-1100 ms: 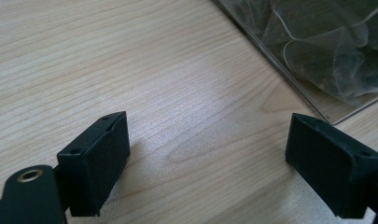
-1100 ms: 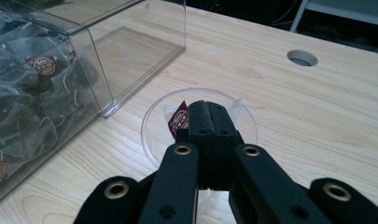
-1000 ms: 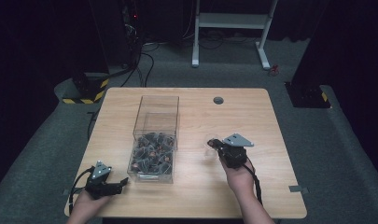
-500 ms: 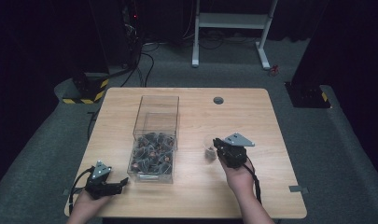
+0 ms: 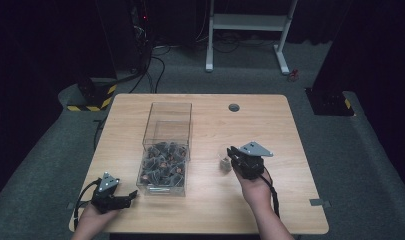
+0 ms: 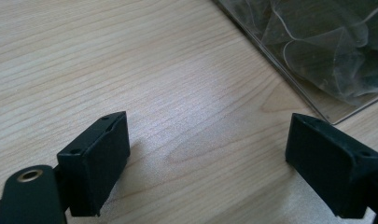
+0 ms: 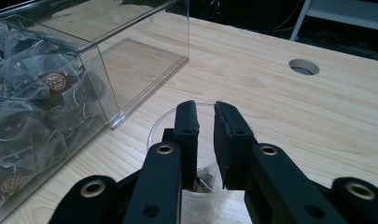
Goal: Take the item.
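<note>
A clear two-part box (image 5: 171, 114) stands mid-table; its near half holds several mesh tea bags (image 5: 162, 164), its far half is bare. A small clear cup (image 5: 223, 161) sits right of the box. My right gripper (image 5: 232, 153) hangs just over it. In the right gripper view the right gripper (image 7: 206, 116) points down into the cup (image 7: 157, 127), jaws almost together with a slim gap and nothing seen in it. A tea bag (image 7: 205, 180) lies in the cup. My left gripper (image 5: 130, 196) rests wide open near the box's front-left corner; the left gripper (image 6: 205, 158) has bare wood between its jaws.
The wooden table (image 5: 270, 125) has a round cable hole (image 5: 234, 107) at the back. Bare wood lies right of the cup and behind the box. A white desk frame (image 5: 250, 22) and cables stand on the dark floor beyond the table.
The right gripper has pulled slightly back and to the right, so the cup now shows at its left. The left gripper has stayed put.
</note>
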Demonstrator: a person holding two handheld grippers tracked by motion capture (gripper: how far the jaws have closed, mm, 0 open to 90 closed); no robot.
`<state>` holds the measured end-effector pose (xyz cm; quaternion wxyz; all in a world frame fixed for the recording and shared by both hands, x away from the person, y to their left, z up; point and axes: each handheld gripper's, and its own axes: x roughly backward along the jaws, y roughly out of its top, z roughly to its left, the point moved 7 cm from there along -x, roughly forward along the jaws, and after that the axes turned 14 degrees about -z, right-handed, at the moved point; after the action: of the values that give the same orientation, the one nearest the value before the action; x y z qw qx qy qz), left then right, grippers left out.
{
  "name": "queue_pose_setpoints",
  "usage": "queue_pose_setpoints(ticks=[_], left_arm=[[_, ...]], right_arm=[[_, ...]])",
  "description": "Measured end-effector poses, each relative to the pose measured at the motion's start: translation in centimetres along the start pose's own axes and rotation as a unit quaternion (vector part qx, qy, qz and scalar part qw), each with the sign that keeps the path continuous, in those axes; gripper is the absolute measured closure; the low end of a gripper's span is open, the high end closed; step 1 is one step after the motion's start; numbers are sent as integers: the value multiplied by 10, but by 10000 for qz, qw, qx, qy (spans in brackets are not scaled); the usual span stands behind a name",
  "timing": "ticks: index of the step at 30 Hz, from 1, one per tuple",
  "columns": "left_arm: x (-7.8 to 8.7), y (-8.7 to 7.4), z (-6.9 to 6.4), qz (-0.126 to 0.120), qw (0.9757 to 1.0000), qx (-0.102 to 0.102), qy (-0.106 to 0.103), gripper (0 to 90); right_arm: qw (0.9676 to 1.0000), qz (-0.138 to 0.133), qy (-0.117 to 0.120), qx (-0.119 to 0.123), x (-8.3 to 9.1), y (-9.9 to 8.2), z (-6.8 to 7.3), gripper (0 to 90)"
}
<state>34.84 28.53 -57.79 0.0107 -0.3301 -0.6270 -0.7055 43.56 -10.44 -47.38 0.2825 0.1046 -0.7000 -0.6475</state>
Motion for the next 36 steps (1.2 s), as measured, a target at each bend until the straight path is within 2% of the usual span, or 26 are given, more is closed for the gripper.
queue_pose_setpoints(ticks=[5, 21, 27, 36], left_arm=[[0, 0, 0, 1, 10000, -1, 0, 141], [0, 0, 0, 2, 10000, -23, 1, 140], [0, 0, 0, 10, 10000, -22, -6, 141], [0, 0, 0, 10, 10000, -29, 0, 141]], right_arm=[[10000, -33, 2, -7, 1, 2, 0, 755], [10000, -12, -22, -76, 5, 5, 1, 432], [9998, -74, -138, -73, 10, 6, -3, 302], [9996, -143, -209, -143, 23, 4, -11, 249]])
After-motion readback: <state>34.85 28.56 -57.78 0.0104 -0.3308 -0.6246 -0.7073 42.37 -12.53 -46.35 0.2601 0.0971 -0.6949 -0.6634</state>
